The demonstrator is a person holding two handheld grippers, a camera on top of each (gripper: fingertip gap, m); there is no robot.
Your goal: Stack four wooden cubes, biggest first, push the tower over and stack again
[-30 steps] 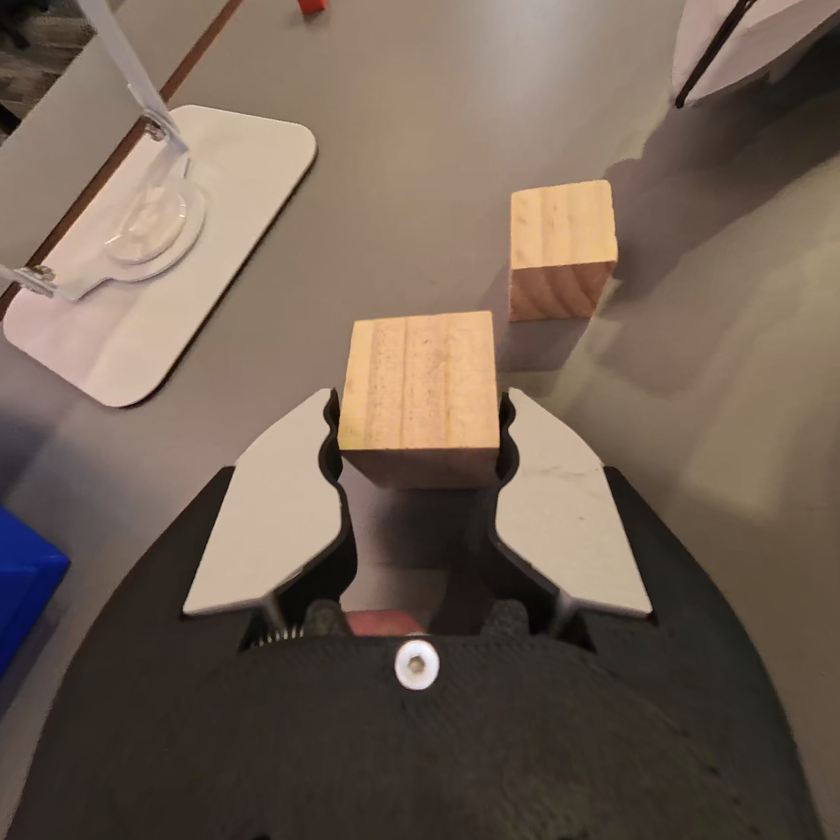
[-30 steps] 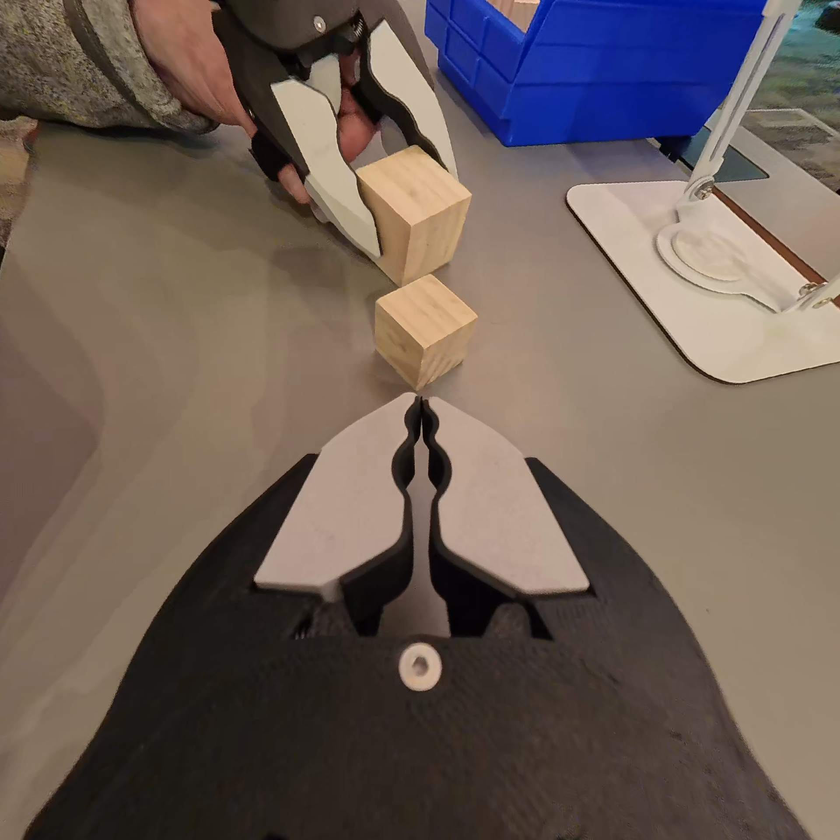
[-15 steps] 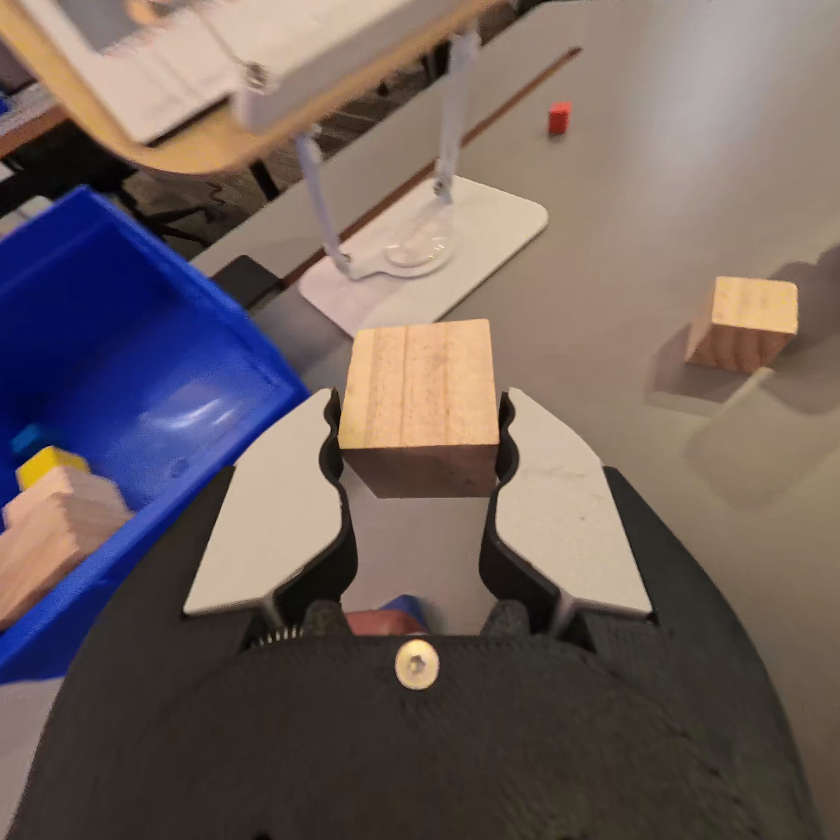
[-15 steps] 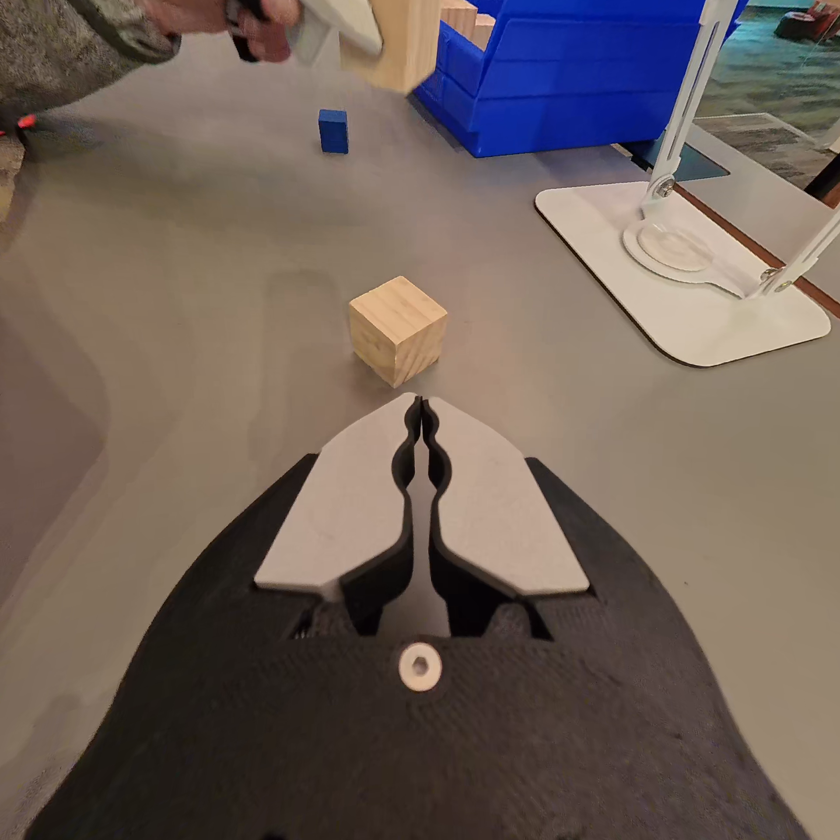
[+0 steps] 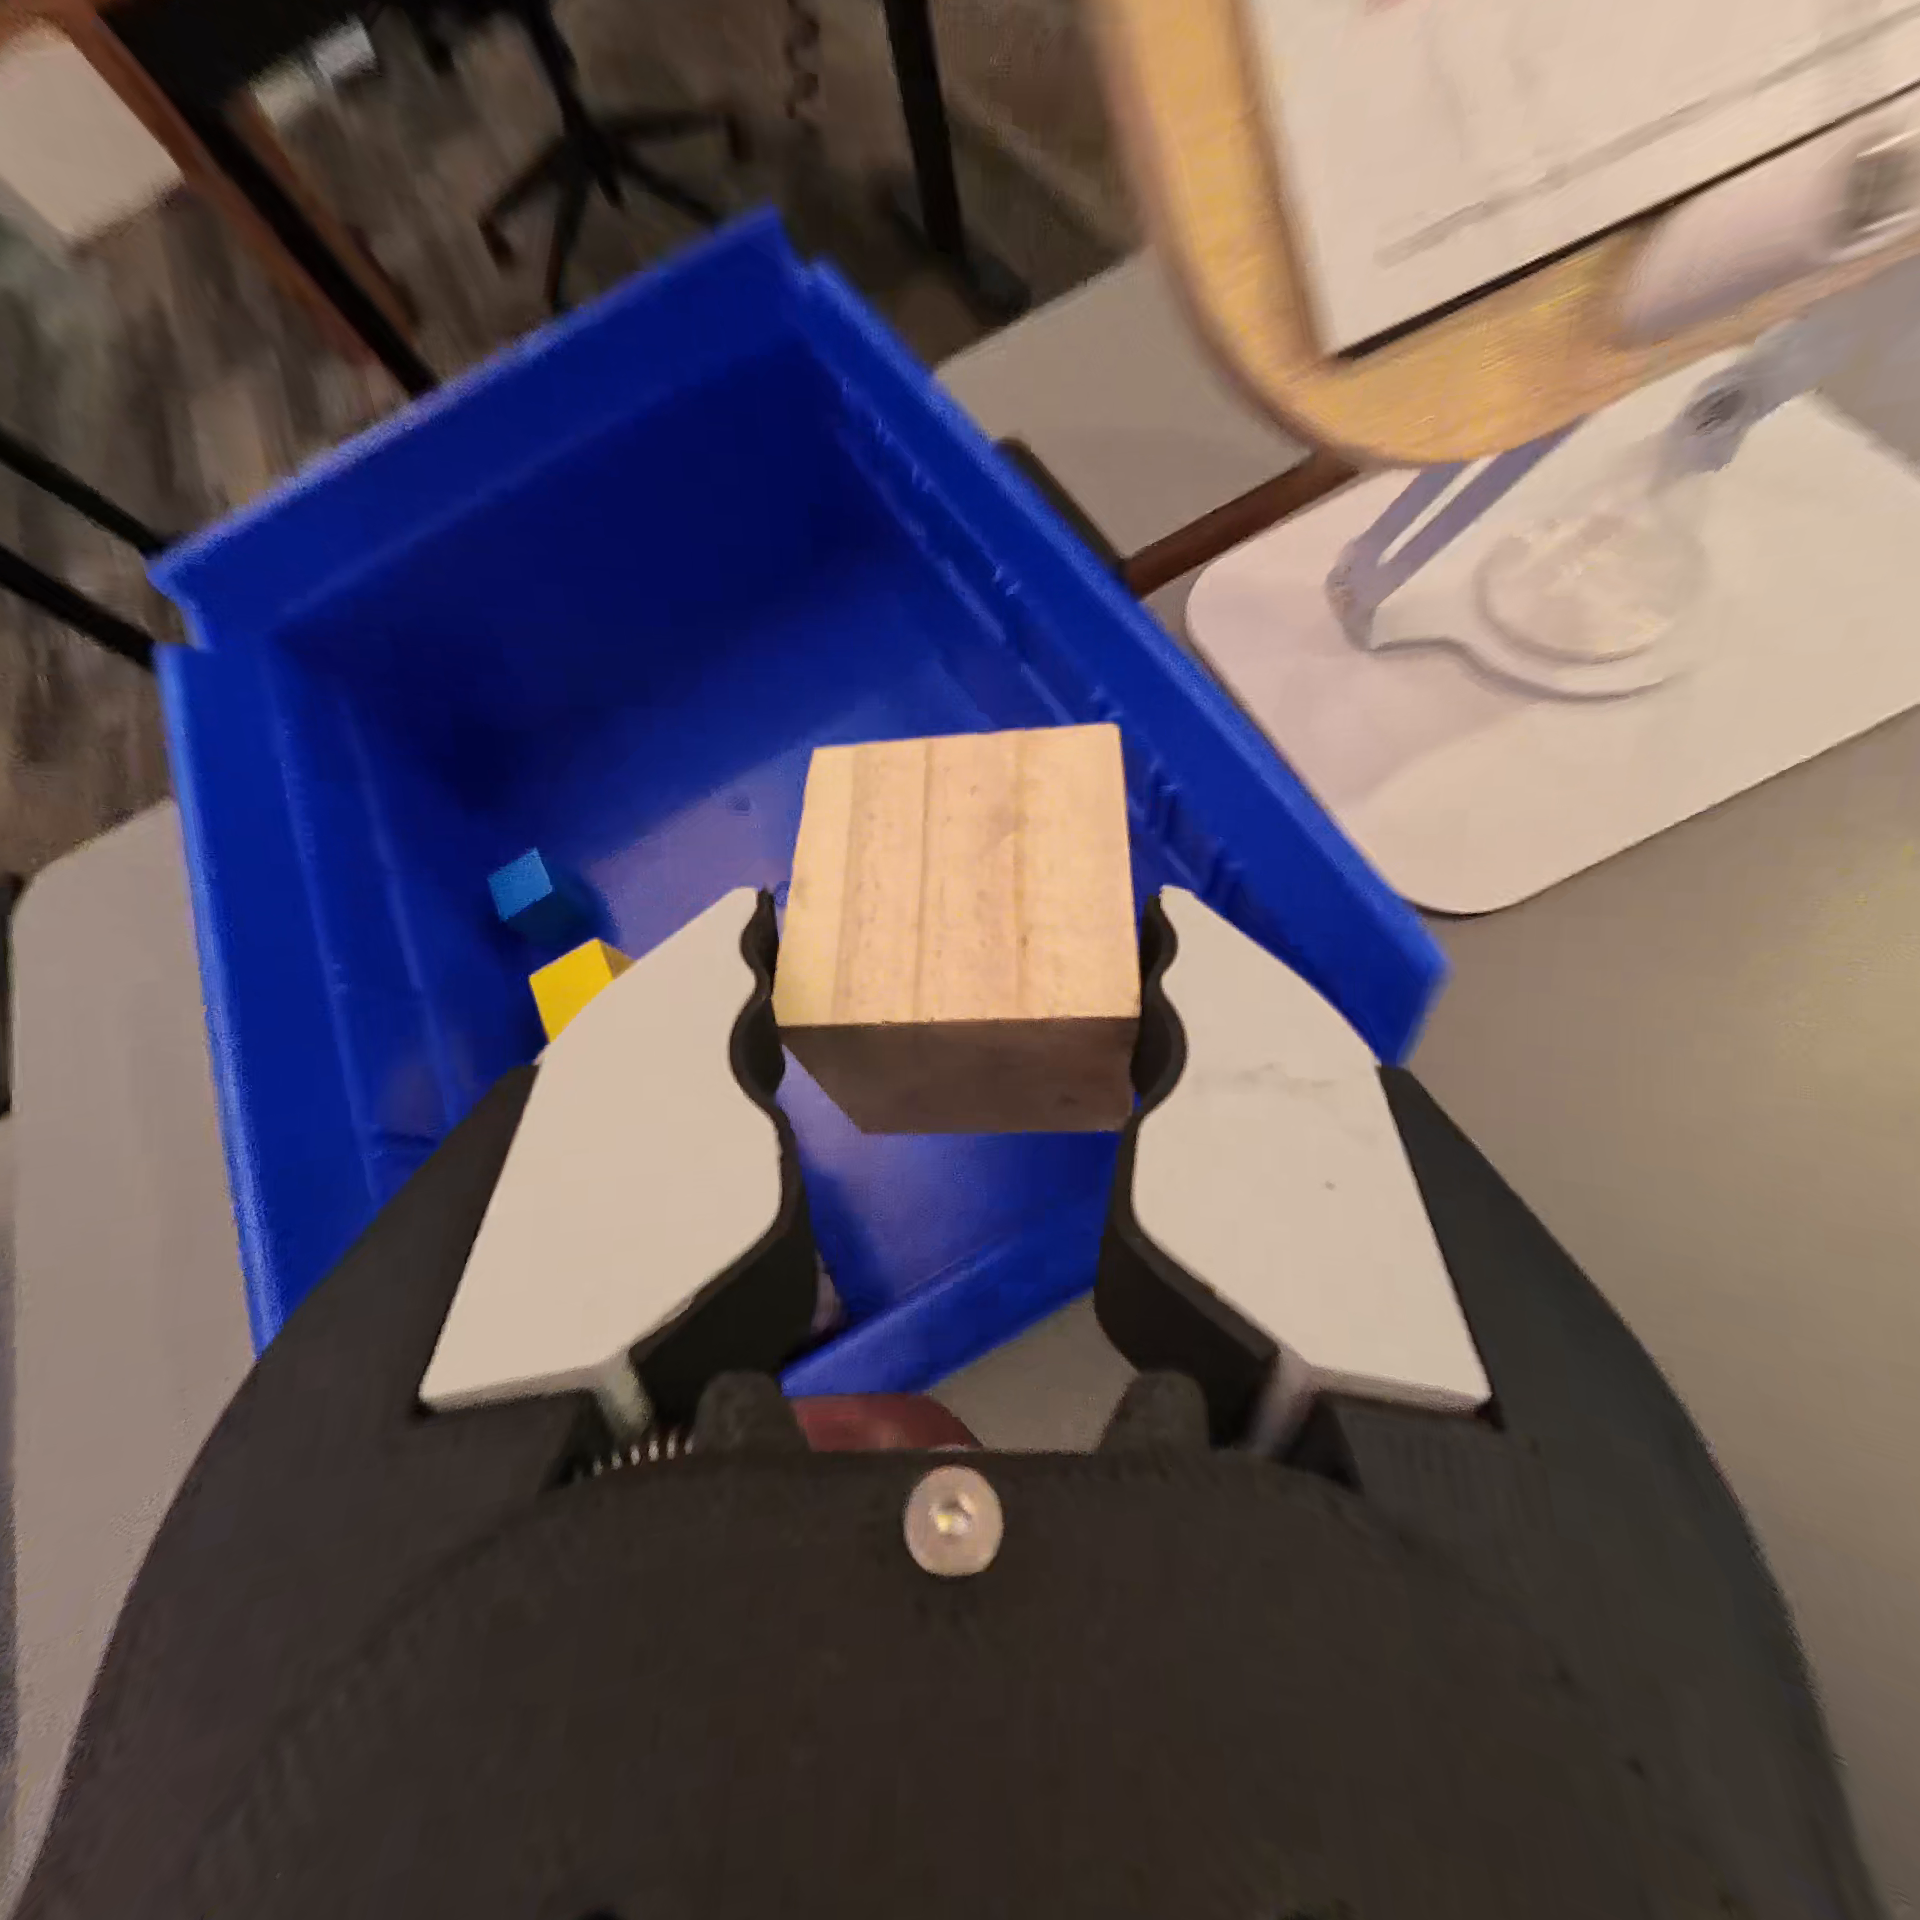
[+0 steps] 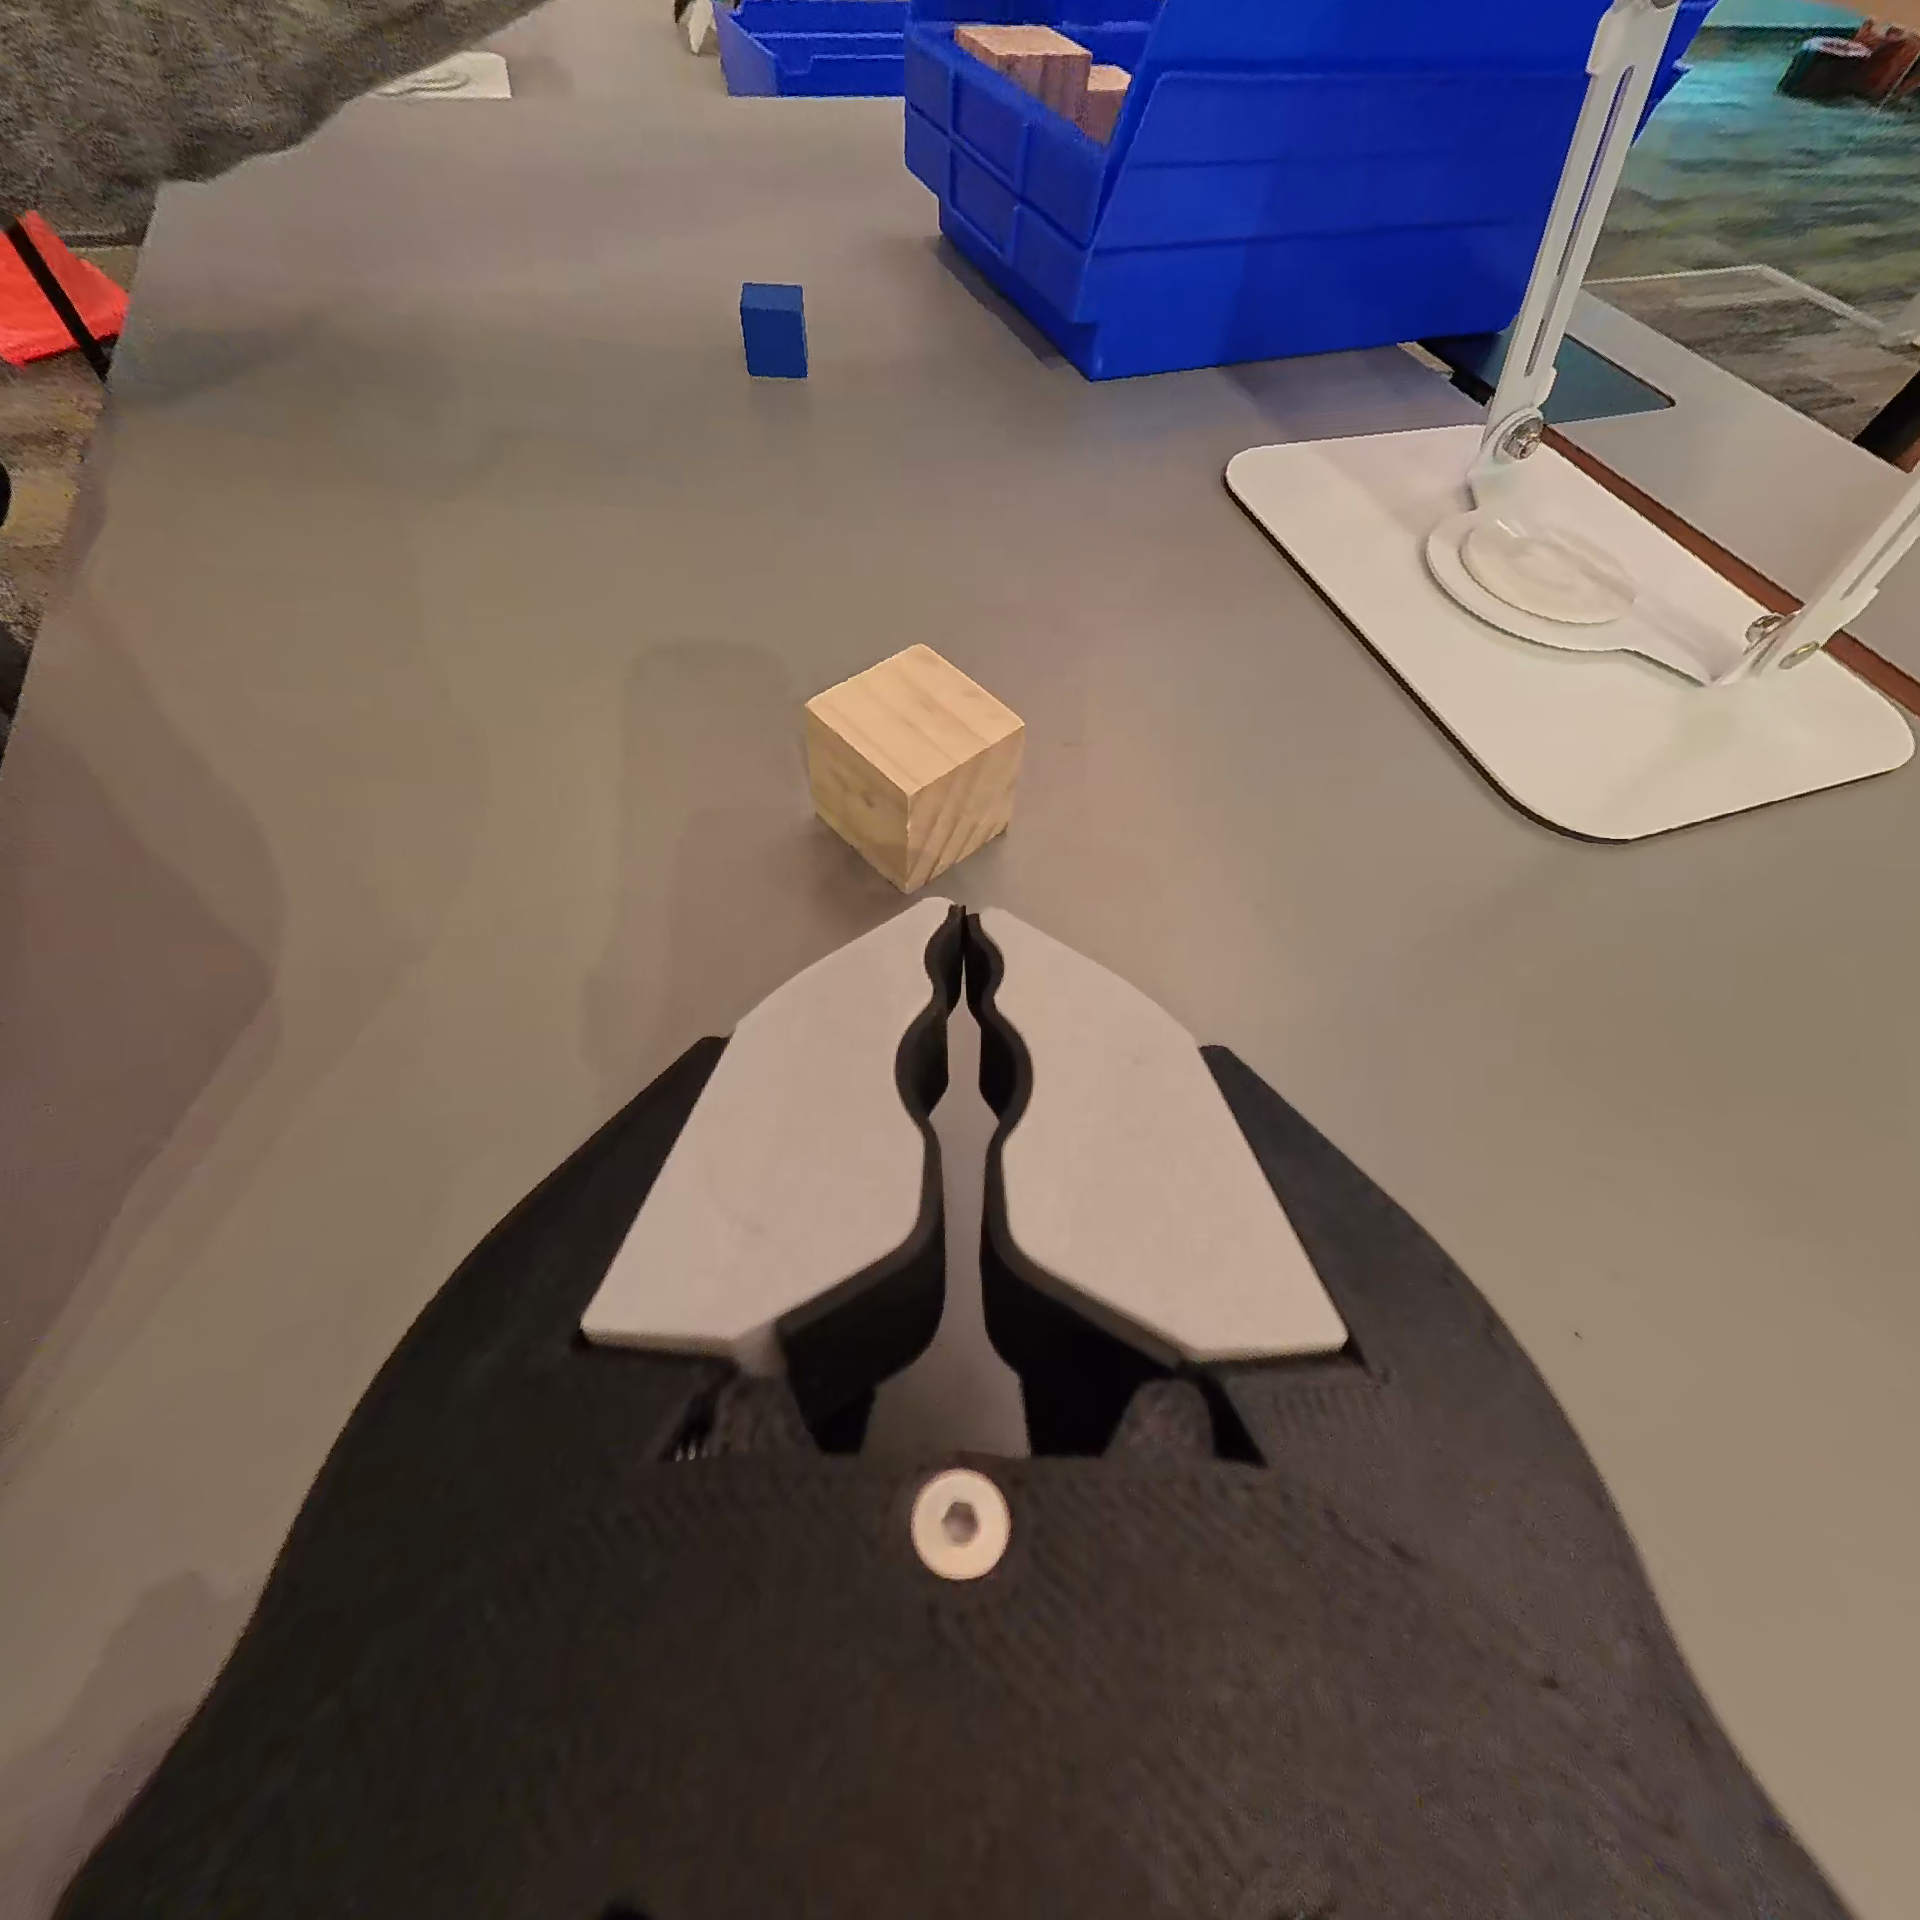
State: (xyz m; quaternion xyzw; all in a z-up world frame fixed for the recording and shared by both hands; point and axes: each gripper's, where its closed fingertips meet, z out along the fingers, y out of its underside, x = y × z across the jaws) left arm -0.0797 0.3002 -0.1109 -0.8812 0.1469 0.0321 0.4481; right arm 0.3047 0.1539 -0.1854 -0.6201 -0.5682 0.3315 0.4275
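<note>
Now cube [image 5: 956, 894] between gripper [image 5: 956, 971] fingertips.

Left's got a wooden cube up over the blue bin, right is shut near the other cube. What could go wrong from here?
1. The left hand-held gripper grips the large wooden cube only near its tips, with much of the cube beyond them; it might slip into the blue bin.
2. That view is motion-blurred, suggesting a fast swing that could loosen the hold.
3. The right hand-held gripper sits shut just short of the small wooden cube; any forward drift may nudge it.
</note>
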